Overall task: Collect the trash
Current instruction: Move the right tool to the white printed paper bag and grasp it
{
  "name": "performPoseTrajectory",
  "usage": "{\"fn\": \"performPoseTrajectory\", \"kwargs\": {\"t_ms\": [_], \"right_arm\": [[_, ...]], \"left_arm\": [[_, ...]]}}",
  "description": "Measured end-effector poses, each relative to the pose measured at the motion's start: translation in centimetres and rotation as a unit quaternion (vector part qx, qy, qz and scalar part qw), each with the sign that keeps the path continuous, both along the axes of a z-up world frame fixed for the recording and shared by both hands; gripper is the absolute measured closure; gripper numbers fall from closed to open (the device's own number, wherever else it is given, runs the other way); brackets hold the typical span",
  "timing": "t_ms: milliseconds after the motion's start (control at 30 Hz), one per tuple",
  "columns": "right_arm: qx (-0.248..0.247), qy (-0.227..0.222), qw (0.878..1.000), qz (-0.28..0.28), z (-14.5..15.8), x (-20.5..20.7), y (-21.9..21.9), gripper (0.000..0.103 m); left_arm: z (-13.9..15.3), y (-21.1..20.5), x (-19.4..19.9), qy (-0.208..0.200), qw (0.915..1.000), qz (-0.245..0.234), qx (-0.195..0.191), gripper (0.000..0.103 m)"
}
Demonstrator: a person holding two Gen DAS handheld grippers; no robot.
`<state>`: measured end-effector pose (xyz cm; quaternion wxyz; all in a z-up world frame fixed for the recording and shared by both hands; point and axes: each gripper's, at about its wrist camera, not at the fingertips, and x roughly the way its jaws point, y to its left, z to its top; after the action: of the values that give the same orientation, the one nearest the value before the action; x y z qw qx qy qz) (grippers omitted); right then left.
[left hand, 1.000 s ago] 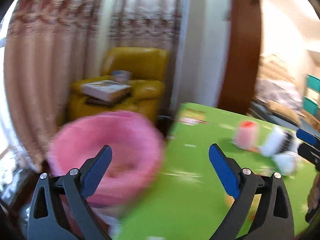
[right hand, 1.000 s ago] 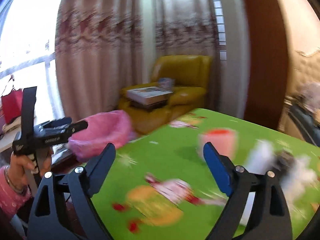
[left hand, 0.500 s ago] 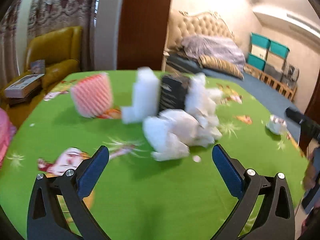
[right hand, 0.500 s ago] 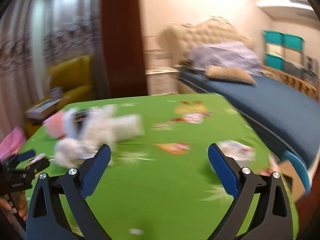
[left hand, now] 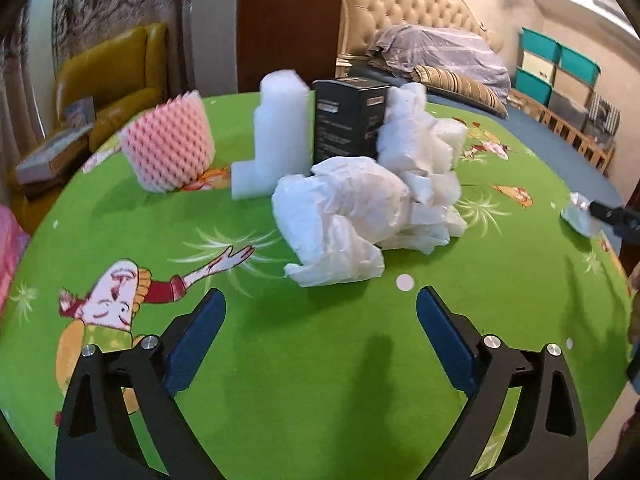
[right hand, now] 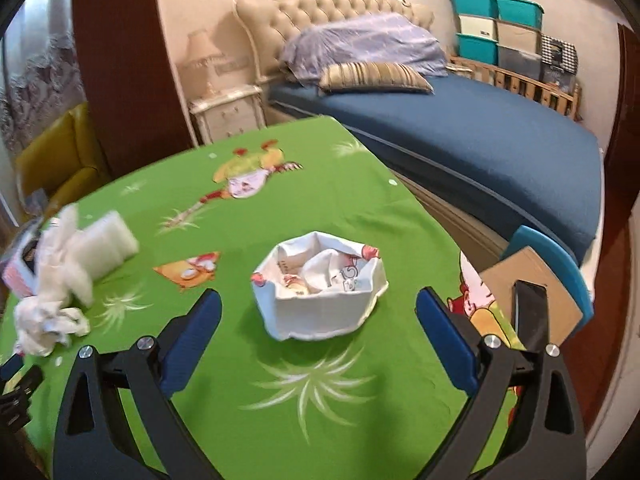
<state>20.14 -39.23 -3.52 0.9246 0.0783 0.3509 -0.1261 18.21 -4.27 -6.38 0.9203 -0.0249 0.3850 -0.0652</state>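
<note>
Trash lies on a green tablecloth (left hand: 320,360). In the left wrist view a crumpled white plastic bag (left hand: 352,216) sits just ahead of my open, empty left gripper (left hand: 320,312). Behind it stand a white foam block (left hand: 280,136), a black box (left hand: 350,120) and a pink foam piece (left hand: 168,144). In the right wrist view a crumpled white paper wrapper shaped like a bowl (right hand: 320,288) lies between and just ahead of the fingers of my open, empty right gripper (right hand: 318,312). The white bag pile (right hand: 52,280) shows at the far left.
A pink bin (left hand: 10,248) is at the table's left edge. A cardboard piece and a blue chair back (right hand: 536,292) stand by the table's right edge. A bed (right hand: 480,140) is behind the table, a yellow armchair (left hand: 108,76) at the left.
Both grippers swung right, from the pink bin and armchair toward the table. The left now faces the white bag pile, the right faces the paper wrapper. Both stayed open.
</note>
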Motion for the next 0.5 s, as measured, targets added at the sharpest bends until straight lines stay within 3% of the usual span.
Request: {"fn": "performPoseTrajectory", "kwargs": {"t_ms": [167, 333, 400, 500], "right_arm": [[-0.02, 0.044, 0.998, -0.027, -0.9, 2.9, -0.8, 0.008], [-0.021, 0.076, 0.997, -0.022, -2.5, 4.5, -0.2, 0.009], [-0.025, 0.078, 0.997, -0.013, -2.6, 4.6, 0.2, 0.022], [-0.019, 0.062, 0.998, 0.006, -2.2, 4.4, 0.7, 0.025]], "left_arm": [[-0.3, 1.7, 0.2, 0.012, 0.9989, 0.021, -0.039, 0.013], [-0.1, 2.0, 0.0, 0.01, 0.9986, 0.02, -0.047, 0.013], [-0.3, 2.1, 0.1, 0.015, 0.9984, 0.02, -0.051, 0.013], [-0.2, 2.0, 0.1, 0.013, 0.9983, 0.021, -0.053, 0.013]]}}
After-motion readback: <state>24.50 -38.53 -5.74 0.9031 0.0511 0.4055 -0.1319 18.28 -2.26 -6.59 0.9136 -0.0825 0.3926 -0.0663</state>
